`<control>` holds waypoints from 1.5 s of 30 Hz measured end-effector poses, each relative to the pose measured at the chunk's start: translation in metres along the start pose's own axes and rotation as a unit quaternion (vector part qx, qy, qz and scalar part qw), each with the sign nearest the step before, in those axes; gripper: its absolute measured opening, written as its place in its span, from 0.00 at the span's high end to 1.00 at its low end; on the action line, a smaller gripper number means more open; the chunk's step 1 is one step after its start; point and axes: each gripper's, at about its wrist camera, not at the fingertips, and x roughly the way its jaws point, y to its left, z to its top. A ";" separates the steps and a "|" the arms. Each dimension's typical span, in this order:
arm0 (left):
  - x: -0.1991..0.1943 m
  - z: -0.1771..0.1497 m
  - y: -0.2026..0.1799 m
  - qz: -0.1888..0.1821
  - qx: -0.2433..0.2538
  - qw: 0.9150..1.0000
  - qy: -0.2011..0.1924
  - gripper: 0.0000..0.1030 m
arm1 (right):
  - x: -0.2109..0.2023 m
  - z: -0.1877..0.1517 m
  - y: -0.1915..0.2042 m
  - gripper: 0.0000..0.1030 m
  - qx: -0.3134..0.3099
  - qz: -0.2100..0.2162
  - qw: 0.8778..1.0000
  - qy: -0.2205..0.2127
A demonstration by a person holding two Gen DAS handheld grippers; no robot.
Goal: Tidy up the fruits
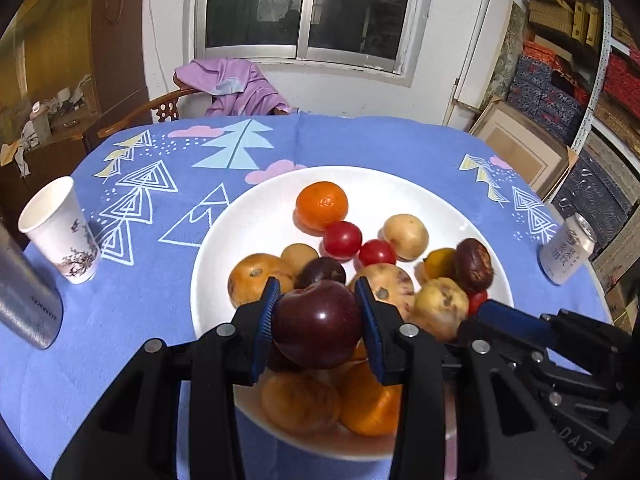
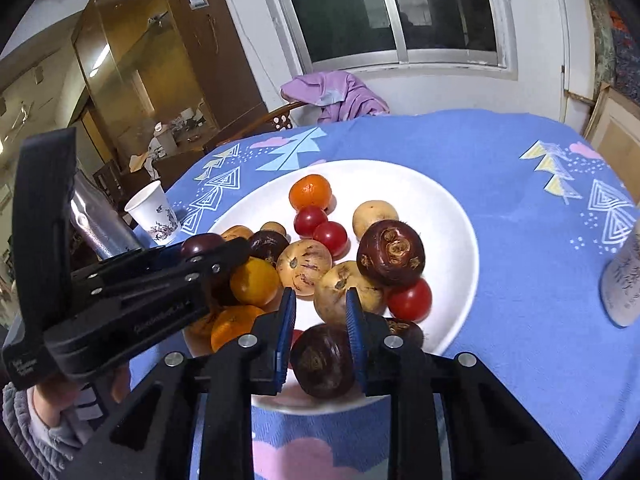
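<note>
White plate [image 1: 224,248], table centre: mixed fruits heaped unsorted, so sorting appears barely begun. Left gripper [image 1: 318,322] pinches dark red plum [image 1: 318,324] above near rim. Right gripper [image 2: 322,334] straddles brown fruit [image 2: 323,362] at near rim; contact uncertain.

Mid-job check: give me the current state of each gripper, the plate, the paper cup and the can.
left gripper: shut on dark red plum.
right gripper: jaws around dark brown fruit, contact unclear.
white plate: loaded with fruit.
paper cup: upright, looks empty.
can: upright.
</note>
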 end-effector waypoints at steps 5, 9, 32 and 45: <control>0.008 0.004 0.007 -0.009 -0.012 1.000 -0.004 0.59 | 0.002 -0.002 -0.009 0.75 0.018 0.013 1.000 0.009; -0.005 0.002 0.005 0.011 -0.012 0.999 -0.029 0.28 | -0.008 -0.004 -0.010 0.75 0.031 0.018 0.999 0.006; -0.157 -0.152 -0.038 0.103 0.061 0.987 -0.102 0.05 | -0.133 -0.117 0.035 0.03 -0.045 -0.114 0.984 -0.128; -0.152 -0.148 -0.035 0.064 0.036 0.994 -0.077 0.04 | -0.120 -0.122 0.032 0.03 -0.036 -0.162 0.981 -0.104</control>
